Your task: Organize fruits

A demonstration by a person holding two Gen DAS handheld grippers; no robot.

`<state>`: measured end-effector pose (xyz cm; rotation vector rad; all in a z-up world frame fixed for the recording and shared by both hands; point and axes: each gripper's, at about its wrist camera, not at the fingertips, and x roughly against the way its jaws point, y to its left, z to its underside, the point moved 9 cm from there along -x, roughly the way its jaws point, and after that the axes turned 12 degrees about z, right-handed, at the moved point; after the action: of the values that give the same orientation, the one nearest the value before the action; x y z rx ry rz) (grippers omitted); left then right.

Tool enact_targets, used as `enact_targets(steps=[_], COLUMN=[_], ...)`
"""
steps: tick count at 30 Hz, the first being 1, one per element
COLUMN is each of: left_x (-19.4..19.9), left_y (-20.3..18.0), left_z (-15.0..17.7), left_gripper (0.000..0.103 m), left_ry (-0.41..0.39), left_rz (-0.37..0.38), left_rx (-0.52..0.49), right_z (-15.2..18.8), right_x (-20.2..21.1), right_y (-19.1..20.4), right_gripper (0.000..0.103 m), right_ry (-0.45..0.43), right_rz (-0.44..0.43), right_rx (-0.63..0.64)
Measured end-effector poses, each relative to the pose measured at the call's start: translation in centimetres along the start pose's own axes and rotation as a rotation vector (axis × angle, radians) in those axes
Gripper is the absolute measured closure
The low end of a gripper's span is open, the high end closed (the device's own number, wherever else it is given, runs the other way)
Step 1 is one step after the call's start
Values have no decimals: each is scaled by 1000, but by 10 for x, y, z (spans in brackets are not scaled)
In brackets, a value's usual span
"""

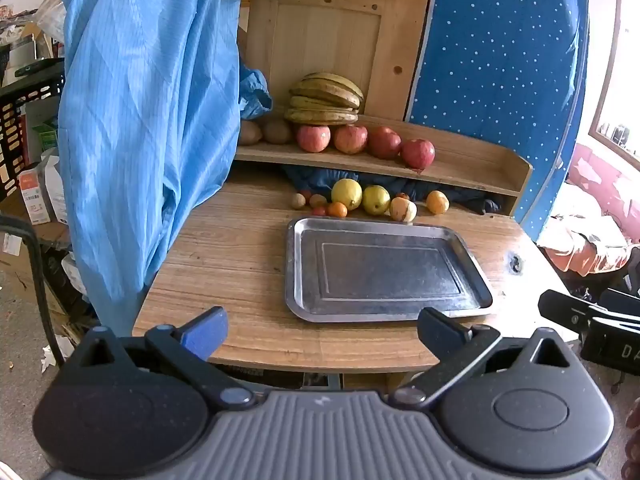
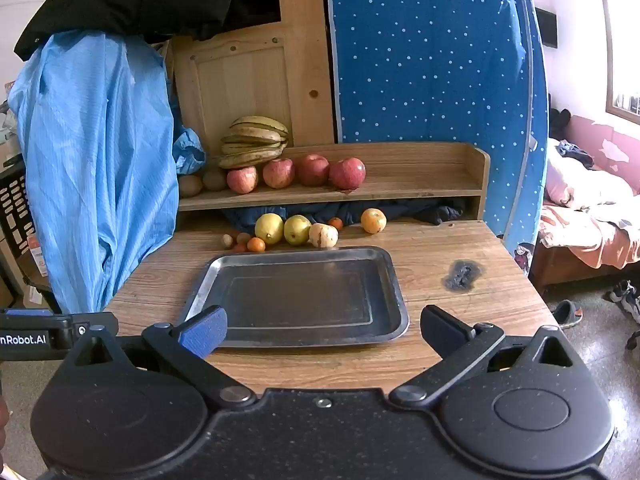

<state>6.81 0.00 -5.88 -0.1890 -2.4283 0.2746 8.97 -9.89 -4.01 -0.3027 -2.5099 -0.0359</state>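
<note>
An empty metal tray (image 1: 384,312) (image 2: 224,272) lies on the wooden table. Behind it sit two yellow-green pears (image 1: 346,194) (image 2: 269,228), a pale peeled-looking fruit (image 1: 403,209) (image 2: 323,235), an orange (image 1: 437,202) (image 2: 373,220) and several small fruits (image 1: 338,209) (image 2: 256,244). On the low shelf are several red apples (image 1: 351,139) (image 2: 278,173), a bunch of bananas (image 1: 326,100) (image 2: 256,142) and kiwis (image 1: 277,131). My left gripper (image 1: 322,334) is open and empty above the table's near edge. My right gripper (image 2: 322,332) is open and empty, just before the tray.
A blue garment (image 1: 148,120) (image 2: 96,160) hangs over the table's left side. A blue dotted panel (image 1: 496,60) stands behind the shelf. The table has a burn mark (image 2: 462,274) at right. A bed (image 2: 588,220) is to the right.
</note>
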Motion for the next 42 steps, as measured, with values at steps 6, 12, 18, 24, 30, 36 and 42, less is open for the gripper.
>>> enact_targets(steps=[6,12,18,24,30,36,42], left_x=[1,0,-1,-1,-1,-1,1], left_y=[3,0,-2,-2,-3,-3,-4], left_z=[0,1,3,3,6,6,8], left_gripper=[0,0,0,0,0,0,0], left_ry=[3,4,5,8,9,10,10], left_rz=[-3,-5,-5,-6,-7,-6,-7], left_rx=[4,2,2,1,1,0,0], right_z=[0,0,-1,4,5,4,5], right_x=[0,1,3,4,6,8,7], right_y=[0,-1,-3,-4,-5,-6,-7], right_gripper=[0,0,0,0,0,0,0], right_ry=[3,6,5,6,6,5,4], right_rz=[-1,1,3,2,2,2,3], right_rx=[1,3,2,1,0,0,-2])
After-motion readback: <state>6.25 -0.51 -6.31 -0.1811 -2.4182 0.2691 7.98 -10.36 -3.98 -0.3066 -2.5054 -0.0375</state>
